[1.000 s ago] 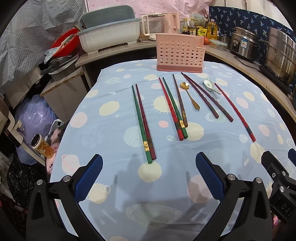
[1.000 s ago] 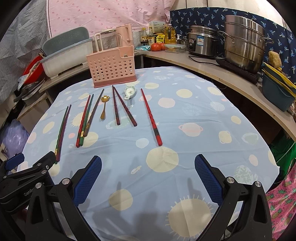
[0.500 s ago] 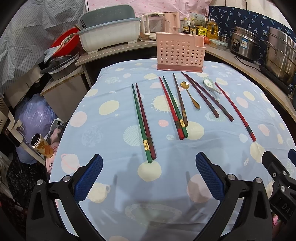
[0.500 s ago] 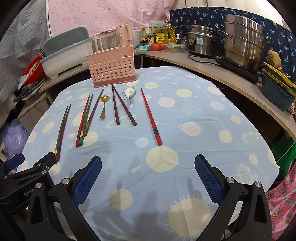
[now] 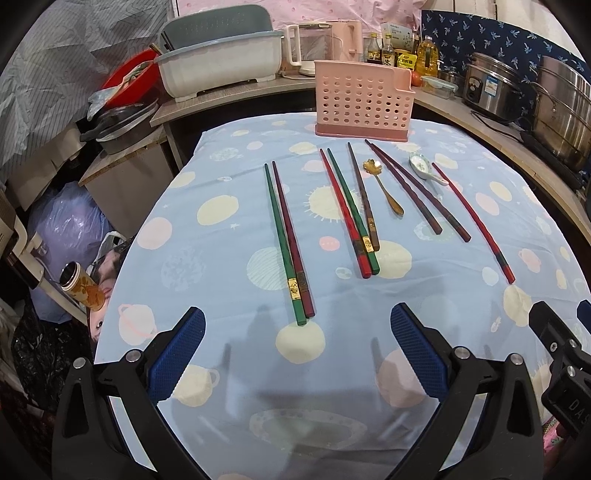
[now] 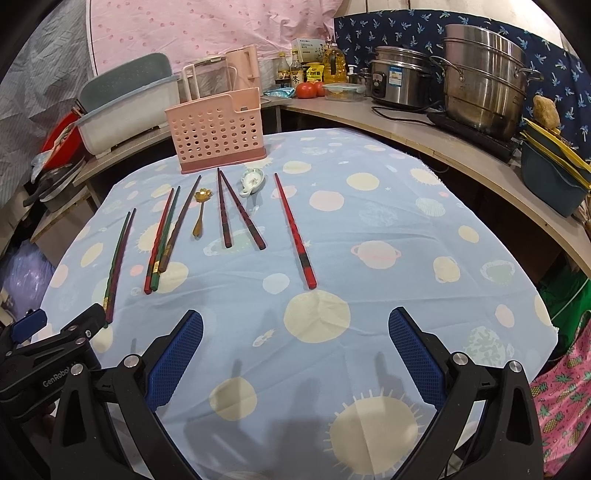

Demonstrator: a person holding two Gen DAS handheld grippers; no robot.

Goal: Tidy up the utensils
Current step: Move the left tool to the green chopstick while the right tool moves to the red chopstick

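1. Utensils lie in a row across the middle of the desk: a green and dark red chopstick pair toward the left, a red, green and brown group beside it, a gold spoon, two dark chopsticks, a white ceramic spoon and a single red chopstick at the right.
2. Behind them, at the upper centre of the left wrist view, a pink perforated basket stands upright on the far edge of the desk.
3. A light blue cloth printed with pale planets and suns covers the desk.
4. Left tongs hover over the near edge, jaws spread wide and holding nothing; the right tongs hover likewise, wide apart with nothing between them.
5. A curved wooden counter wraps the upper right of the right wrist view, carrying a rice cooker, a large steel steamer pot, tomatoes and bottles.
6. At the upper left of the left wrist view, a grey-green dish tub sits on a lower shelf, with a red basin beside it.
7. A pink dotted curtain hangs across the back wall.
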